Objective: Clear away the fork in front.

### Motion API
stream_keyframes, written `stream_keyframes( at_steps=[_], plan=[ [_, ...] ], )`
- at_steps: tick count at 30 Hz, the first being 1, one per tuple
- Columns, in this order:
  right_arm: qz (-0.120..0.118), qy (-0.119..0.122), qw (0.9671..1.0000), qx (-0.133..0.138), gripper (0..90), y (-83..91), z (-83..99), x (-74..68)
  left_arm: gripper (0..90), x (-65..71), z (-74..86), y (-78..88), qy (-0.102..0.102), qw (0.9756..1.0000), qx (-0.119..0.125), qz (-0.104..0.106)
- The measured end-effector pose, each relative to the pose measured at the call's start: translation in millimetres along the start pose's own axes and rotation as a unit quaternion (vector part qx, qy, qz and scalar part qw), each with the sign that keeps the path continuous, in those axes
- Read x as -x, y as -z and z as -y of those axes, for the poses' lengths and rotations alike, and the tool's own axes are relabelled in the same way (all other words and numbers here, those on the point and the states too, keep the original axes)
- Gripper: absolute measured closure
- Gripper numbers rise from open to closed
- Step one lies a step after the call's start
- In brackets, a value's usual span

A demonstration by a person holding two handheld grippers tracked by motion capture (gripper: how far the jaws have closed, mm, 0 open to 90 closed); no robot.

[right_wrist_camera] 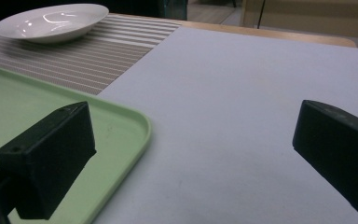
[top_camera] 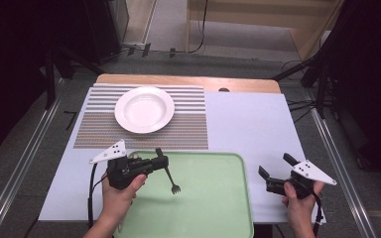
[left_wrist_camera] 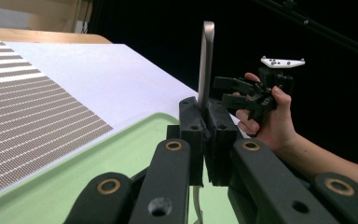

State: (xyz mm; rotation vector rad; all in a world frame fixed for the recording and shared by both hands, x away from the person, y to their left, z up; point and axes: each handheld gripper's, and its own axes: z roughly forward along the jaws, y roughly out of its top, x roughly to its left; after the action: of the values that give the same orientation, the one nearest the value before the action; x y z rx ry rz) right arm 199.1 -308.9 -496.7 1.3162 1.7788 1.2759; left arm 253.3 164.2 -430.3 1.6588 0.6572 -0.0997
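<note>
High view: the left tongs (top_camera: 159, 159) pinch a fork (top_camera: 170, 177) over the green tray (top_camera: 213, 198). The right tongs (top_camera: 274, 165) are wide, holding nothing, above the tabletop (top_camera: 248, 124).

The fork (left_wrist_camera: 207, 65) clamped in the left gripper (top_camera: 159, 159) has a smooth, brushed-metal handle, while both grippers' jaws look like matt black plastic. At six o'clock the green tray (top_camera: 213, 198) is smooth plastic with a soft sheen; the white plate (top_camera: 144, 109) at eleven o'clock is glossy ceramic. It sits on a woven, ribbed placemat (top_camera: 188, 129), and the table (top_camera: 248, 124) wears a matt, paper-like sheet over a wooden edge.
</note>
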Motion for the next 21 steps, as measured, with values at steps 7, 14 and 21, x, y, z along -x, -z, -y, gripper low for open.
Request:
stream_keyframes(
  at_steps=[7, 14, 21],
  plan=[
    [0.015, -0.011, 0.9997, 0.015, 0.0, 11.8, 1.9, 12.8, 87.0, -0.9, 4.9, 1.5, 0.006, 0.9999, -0.01, 0.008],
    [0.026, -0.02, 0.9992, 0.025, 0.0, 17.4, 3.0, 19.0, 86.9, -5.2, 10.1, 5.4, 0.025, 0.9994, -0.016, 0.019],
    [0.028, -0.021, 0.9991, 0.023, 0.0, 17.0, 5.5, 20.2, 86.9, -7.7, 15.9, 6.9, 0.033, 0.9987, -0.032, 0.024]
  ],
)
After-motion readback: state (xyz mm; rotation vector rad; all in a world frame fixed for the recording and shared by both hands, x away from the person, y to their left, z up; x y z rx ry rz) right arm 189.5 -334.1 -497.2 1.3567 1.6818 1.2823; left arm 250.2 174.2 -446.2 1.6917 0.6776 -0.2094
